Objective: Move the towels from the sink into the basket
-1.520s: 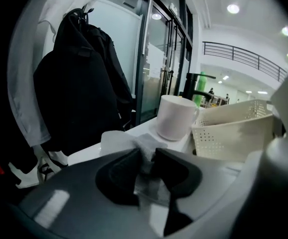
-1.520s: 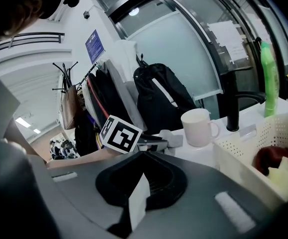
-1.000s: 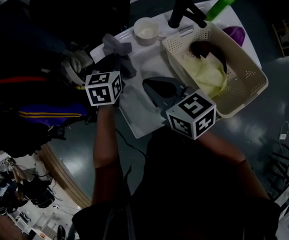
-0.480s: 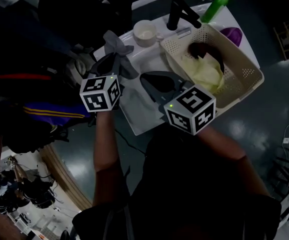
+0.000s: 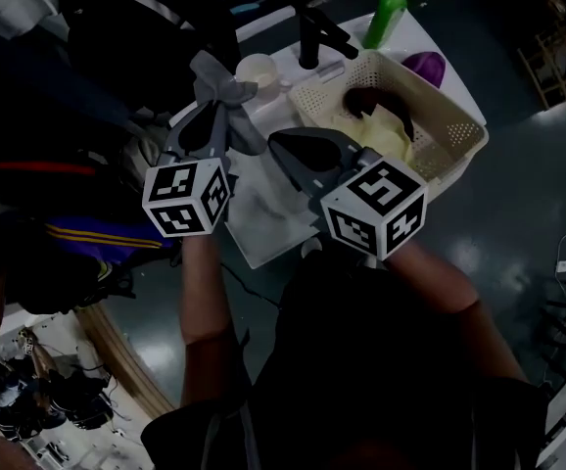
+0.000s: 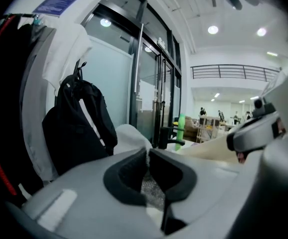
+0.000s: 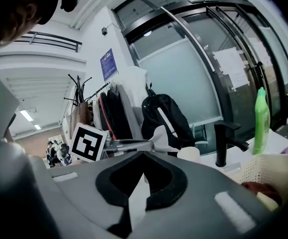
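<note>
Carrying is the step in hand, as I judge it: the grey towel (image 5: 219, 86) is clear of the white worktop (image 5: 254, 238) at the upper left of the head view and has yet to cross to the basket (image 5: 456, 155) at the upper right. The left tool (image 6: 148, 156) is pinching it, with woven cloth squeezed between the pads and a loose end sticking out past the tips. The right tool (image 7: 142, 158) is pressed together. A white sliver shows below its pads, and I cannot tell whether that is cloth or the worktop behind.

To do it well, keep the left pinch firm. Carry the towel high enough that the hanging part clears the near rim of the basket, and steer wide of the black tap (image 5: 312, 32). Let go only once most of the cloth is over the inside. The shut right tool could then push down any corner left draped on the rim.

The towel is pale grey, soft and crumpled, bunched at the pinch and fanning out beyond it. A yellowish towel (image 5: 391, 135) and a dark one (image 5: 366, 96) already lie in the basket.
</note>
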Demonstrator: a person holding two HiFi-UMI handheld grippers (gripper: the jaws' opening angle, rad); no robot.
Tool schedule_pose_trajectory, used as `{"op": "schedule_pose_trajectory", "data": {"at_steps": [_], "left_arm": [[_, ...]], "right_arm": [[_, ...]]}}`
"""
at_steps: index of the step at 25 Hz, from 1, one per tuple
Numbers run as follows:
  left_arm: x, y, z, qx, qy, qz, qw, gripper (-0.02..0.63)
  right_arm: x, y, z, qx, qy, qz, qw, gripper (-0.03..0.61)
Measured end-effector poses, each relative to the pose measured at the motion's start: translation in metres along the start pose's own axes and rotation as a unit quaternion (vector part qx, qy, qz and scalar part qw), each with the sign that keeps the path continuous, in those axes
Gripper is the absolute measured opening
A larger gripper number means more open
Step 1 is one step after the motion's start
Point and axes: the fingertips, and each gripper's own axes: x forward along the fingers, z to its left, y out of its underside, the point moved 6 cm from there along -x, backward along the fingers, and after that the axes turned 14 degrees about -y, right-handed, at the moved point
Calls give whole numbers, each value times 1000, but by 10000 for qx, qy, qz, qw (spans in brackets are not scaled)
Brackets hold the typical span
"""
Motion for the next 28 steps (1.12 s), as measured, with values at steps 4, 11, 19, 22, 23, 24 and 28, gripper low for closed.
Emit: {"op": "schedule_pose_trajectory", "data": {"at_steps": [4,11,19,22,23,24,28], "left_arm": [[-5,-22,-22,42,183,-293,9994,18],[-7,-52,-66,140,562,-588,9966,18],[-6,-69,-135,307,1230,-691,9895,18],[-2,-72,-162,344,1536,-671,9853,18],[-1,-72,-170,364,1627,-670,9837,18],[0,-73,-178,390,1713,-672,9822,18],[2,-75,-211,514,2065,-667,9748,18]], "right_arm": [[-24,-14,-2,-154,189,-180,9995,-2],[-68,-31,-8,-278,526,-437,9973,-2],[-135,-45,-22,-343,1110,-767,9903,-2],[-161,-46,-28,-332,1362,-895,9861,-2],[-169,-45,-30,-320,1452,-935,9845,-2],[-178,-44,-32,-304,1543,-972,9828,-2],[-209,-38,-39,-208,1898,-1092,9755,-2]]}}
